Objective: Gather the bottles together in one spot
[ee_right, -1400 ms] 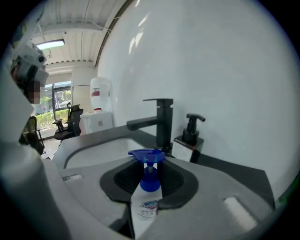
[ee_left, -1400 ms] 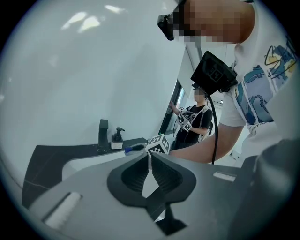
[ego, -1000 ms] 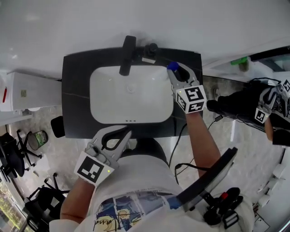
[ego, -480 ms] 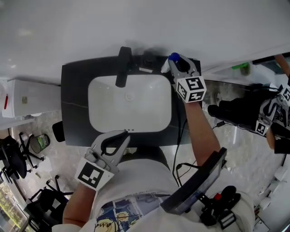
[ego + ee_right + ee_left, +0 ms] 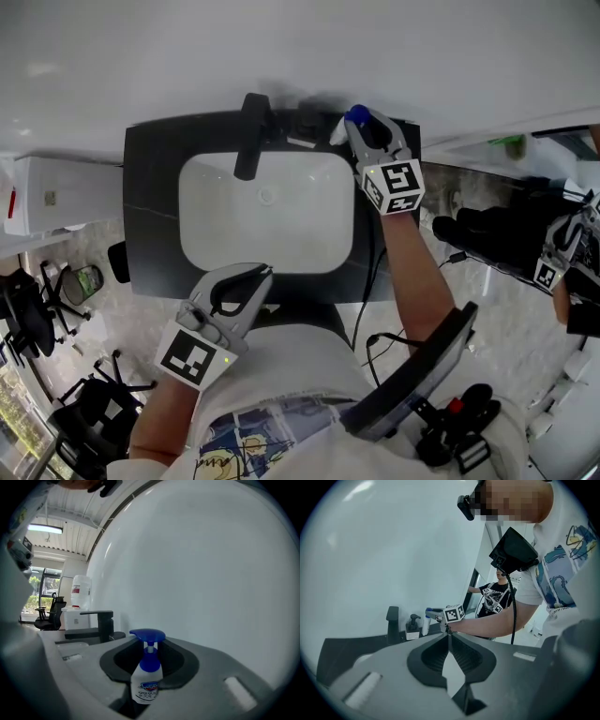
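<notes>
Closest to you, low and left in the head view, your left gripper point(image 5: 448, 635) hangs just off the front edge of the dark desk point(image 5: 150, 187), over your shirt. Its fingers are pressed together at the tips, and there is nothing between them.

Past that edge, the white basin point(image 5: 267, 211) fills the middle of the desk.

Further back, your right arm reaches up the right side of the frame to the desk's far right corner. There your right gripper point(image 5: 149, 641) has its fingers partly closed around the bottle point(image 5: 147, 682), a small white pump bottle with a blue head and collar. In the right gripper view the bottle stands upright between the fingers, its label facing the camera and its pump head level with the fingertips. You cannot tell from any view whether its base rests on the desk or is lifted.

Just left of the bottle, along the back edge, sits a dark pump dispenser point(image 5: 412, 630). Left again stands the black faucet point(image 5: 249, 136), which leans out over the basin.

Behind all of this rises the plain white wall point(image 5: 281, 47).

At the far right edge of the head view, a second person point(image 5: 506, 234) in dark clothing also carries grippers with marker cubes.
</notes>
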`<action>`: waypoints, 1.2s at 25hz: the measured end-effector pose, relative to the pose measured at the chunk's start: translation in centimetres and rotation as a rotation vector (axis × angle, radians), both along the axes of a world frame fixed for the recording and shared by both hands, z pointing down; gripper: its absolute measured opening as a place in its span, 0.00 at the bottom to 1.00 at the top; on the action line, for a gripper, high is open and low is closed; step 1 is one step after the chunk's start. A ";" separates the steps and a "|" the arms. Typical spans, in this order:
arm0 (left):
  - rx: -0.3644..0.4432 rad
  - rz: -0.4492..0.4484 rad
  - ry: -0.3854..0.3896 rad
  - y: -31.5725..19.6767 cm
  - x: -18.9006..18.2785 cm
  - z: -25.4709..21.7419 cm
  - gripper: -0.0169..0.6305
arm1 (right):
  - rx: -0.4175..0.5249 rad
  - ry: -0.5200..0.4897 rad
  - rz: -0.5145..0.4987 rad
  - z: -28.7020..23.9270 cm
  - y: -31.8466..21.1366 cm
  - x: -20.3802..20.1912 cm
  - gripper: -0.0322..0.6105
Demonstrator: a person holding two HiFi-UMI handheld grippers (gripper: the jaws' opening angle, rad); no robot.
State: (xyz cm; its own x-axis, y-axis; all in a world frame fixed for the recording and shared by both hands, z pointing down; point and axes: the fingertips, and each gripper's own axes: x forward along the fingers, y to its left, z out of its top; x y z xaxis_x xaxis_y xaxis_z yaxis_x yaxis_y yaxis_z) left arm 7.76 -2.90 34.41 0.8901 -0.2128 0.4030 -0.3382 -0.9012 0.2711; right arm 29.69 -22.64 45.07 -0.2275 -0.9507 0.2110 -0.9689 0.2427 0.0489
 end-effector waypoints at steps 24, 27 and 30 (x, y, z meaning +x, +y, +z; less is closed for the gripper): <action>0.008 0.025 0.019 3.5 -0.4 -0.3 0.07 | -0.087 -0.010 0.056 1.7 5.7 -0.5 0.47; 0.020 0.052 0.034 4.3 -0.7 -0.4 0.07 | -0.121 0.016 0.078 2.0 7.8 -0.7 0.47; 0.039 0.071 0.045 5.2 -1.7 -0.9 0.07 | -0.146 0.036 0.107 1.9 10.2 -1.2 0.47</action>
State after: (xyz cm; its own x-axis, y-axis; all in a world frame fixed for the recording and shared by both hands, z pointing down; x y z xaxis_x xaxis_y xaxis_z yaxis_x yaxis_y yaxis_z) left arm 6.09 2.29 33.52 0.9208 -0.1629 0.3545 -0.2609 -0.9327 0.2491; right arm 28.45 -12.46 46.96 -0.1163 -0.9276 0.3550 -0.9878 0.1453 0.0559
